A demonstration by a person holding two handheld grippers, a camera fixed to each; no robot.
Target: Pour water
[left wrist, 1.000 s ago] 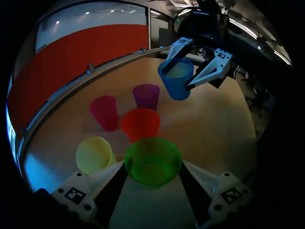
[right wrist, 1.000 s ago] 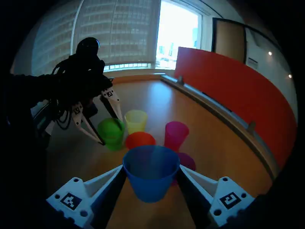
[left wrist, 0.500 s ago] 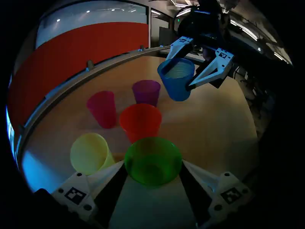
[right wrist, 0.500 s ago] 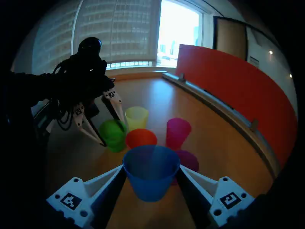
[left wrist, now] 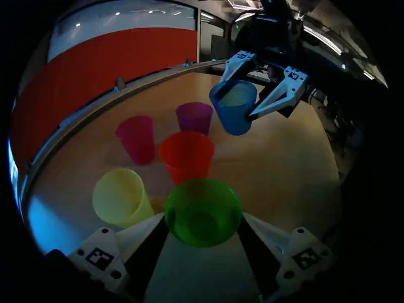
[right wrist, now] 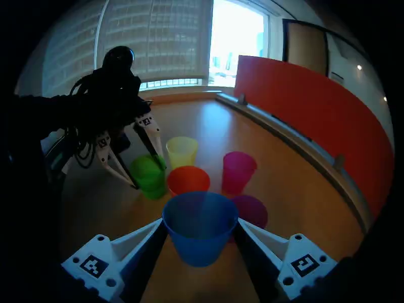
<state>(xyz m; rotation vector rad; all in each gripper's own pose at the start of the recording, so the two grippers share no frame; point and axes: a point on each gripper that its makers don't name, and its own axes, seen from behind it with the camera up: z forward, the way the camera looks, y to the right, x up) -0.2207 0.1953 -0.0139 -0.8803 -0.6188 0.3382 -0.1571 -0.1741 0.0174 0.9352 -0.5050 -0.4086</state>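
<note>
Blue cup (right wrist: 200, 230): pinched on both sides by the jaws of the right gripper (right wrist: 200, 222). In the left gripper view it is held clear of the tabletop (left wrist: 283, 166) beyond the orange cup (left wrist: 187, 154), tipped only slightly. No stream leaves its rim, and whether it holds water cannot be told. Green cup (left wrist: 203, 209): pinched likewise by the jaws of the left gripper (left wrist: 203, 218), just on the near side of the orange cup, mouth up, no water made out inside. The purple cup (left wrist: 194, 117), pink cup (left wrist: 136, 139) and yellow cup (left wrist: 118, 197) stand upright close around the orange cup. Assessment: both vessels are secured and the pour is not yet begun. Remaining: bring the blue rim over a receiving cup, probably the green one, then tip.
</note>
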